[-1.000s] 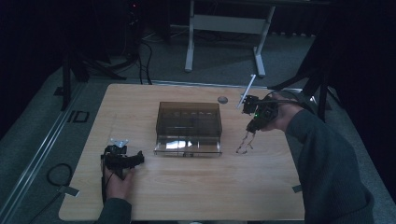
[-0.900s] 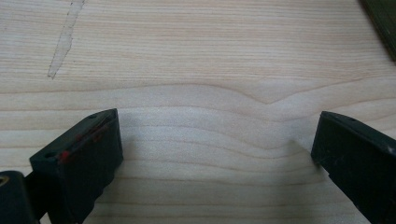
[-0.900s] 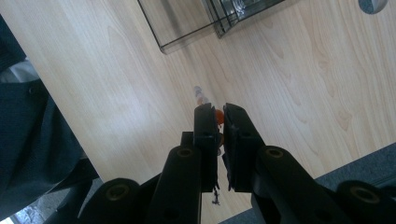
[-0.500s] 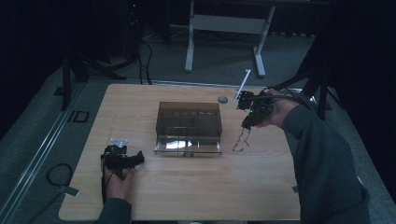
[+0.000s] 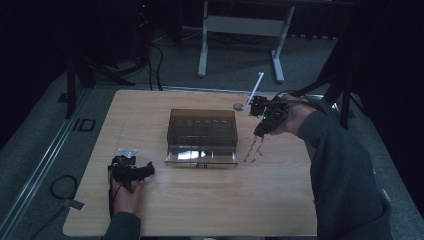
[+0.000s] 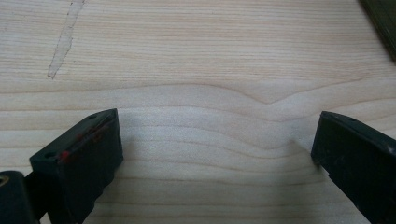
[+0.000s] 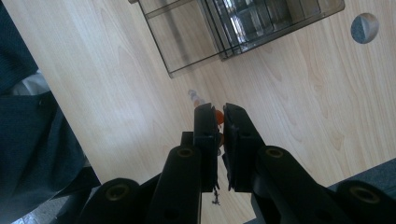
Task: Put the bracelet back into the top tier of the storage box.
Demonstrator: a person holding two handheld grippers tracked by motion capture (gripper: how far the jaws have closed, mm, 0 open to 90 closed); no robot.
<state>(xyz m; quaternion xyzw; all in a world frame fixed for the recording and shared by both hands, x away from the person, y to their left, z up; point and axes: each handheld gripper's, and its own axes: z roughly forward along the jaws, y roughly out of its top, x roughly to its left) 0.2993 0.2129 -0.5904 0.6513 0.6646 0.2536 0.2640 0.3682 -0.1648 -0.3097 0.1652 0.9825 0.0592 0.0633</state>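
Now | one box (image 5: pixel 202 136) | two claws: right claw (image 5: pixel 259 131) clamps one bead string (image 5: pixel 253 150)

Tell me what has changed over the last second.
The right tool, shut on a dangling beaded string, drifted slightly toward the far edge of the table, carrying the string with it. The left tool and the smoky clear box stayed put.
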